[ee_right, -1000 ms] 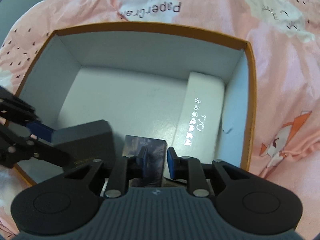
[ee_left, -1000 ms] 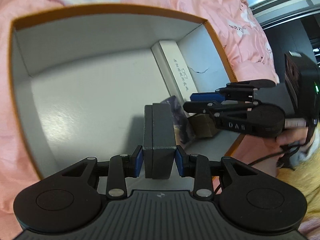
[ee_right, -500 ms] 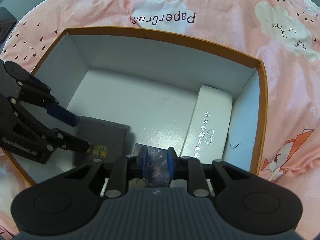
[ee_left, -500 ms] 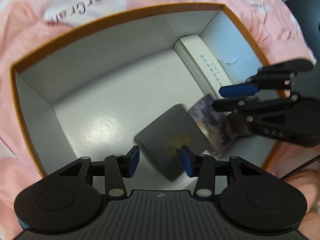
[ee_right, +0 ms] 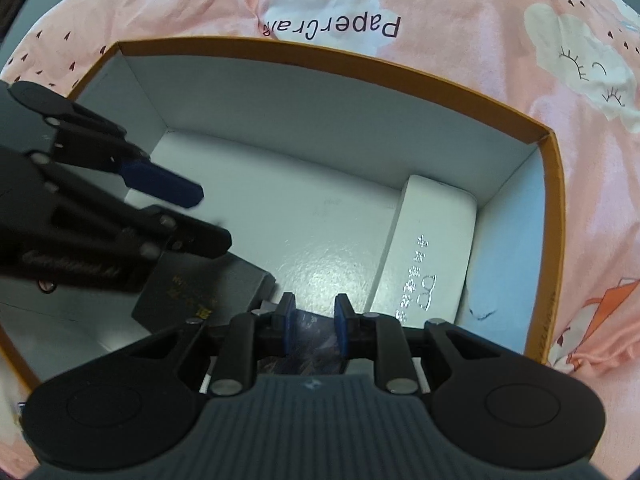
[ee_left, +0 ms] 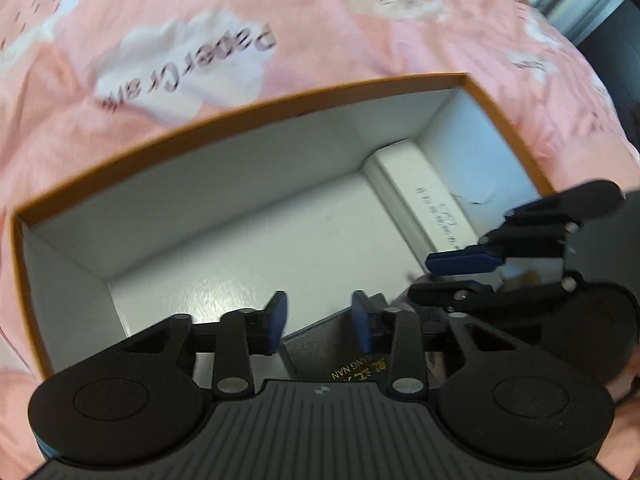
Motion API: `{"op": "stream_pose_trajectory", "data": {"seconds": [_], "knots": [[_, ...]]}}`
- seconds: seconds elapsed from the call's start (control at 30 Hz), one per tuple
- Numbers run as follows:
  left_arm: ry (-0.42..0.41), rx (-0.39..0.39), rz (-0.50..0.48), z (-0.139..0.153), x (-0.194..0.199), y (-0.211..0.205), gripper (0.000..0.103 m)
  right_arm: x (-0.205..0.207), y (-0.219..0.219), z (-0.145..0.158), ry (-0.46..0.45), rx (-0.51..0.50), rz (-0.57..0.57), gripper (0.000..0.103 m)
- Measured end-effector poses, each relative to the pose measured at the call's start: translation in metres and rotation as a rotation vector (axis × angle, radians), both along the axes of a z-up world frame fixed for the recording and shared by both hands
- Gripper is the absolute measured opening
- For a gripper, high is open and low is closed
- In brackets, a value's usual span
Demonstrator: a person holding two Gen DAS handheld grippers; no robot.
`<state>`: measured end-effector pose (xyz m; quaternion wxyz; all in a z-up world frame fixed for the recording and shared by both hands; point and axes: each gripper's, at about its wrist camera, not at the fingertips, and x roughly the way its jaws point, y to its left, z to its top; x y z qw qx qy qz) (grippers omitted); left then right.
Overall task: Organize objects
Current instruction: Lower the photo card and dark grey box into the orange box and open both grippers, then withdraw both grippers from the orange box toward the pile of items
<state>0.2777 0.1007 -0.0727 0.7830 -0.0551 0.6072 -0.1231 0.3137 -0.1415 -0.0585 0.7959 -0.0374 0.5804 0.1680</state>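
Observation:
An orange-rimmed box (ee_left: 280, 102) (ee_right: 556, 184) with a white inside lies on a pink cloth. A white glasses case (ee_left: 424, 200) (ee_right: 432, 248) lies along its right wall. A dark grey box with gold lettering (ee_left: 332, 354) (ee_right: 200, 284) lies flat on the box floor. My left gripper (ee_left: 320, 320) is open and empty just above it; it also shows in the right wrist view (ee_right: 192, 216). My right gripper (ee_right: 314, 322) is shut on a dark purple patterned packet (ee_right: 316, 344), low in the box beside the grey box. It also shows in the left wrist view (ee_left: 452, 276).
The pink cloth (ee_right: 440, 8) with clouds and "PaperCrane" print surrounds the box. The box floor to the left and rear (ee_left: 240, 256) is bare white. A dark edge with grey furniture (ee_left: 592, 12) shows beyond the cloth at upper right.
My left gripper let go of the dark grey box, which now lies flat on the box floor, and has drawn back and up. My right gripper stays shut on the purple packet.

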Motion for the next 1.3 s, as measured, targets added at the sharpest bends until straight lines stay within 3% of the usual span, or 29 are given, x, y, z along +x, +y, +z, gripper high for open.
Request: {"op": "stream_pose_trajectory", "data": {"seconds": [0.27, 0.57, 0.7, 0.87, 1.3], "knots": [[0.072, -0.086, 0.073, -0.014, -0.003, 0.01, 0.032, 0.002, -0.004, -0.005, -0.007, -0.01, 0.036, 0.023], [0.092, -0.154, -0.001, -0.02, -0.007, -0.004, 0.031, 0.006, -0.013, -0.002, 0.024, -0.046, 0.079, 0.023], [0.114, -0.192, -0.028, -0.022, -0.008, -0.008, 0.028, 0.01, -0.025, 0.002, 0.004, -0.031, 0.04, 0.019], [0.103, -0.204, -0.034, -0.022, -0.01, -0.008, 0.026, 0.022, -0.034, -0.001, 0.004, 0.012, 0.013, 0.014], [0.082, -0.193, -0.078, -0.022, -0.012, -0.018, 0.026, 0.026, -0.047, -0.011, 0.048, -0.127, 0.09, 0.008]]}}
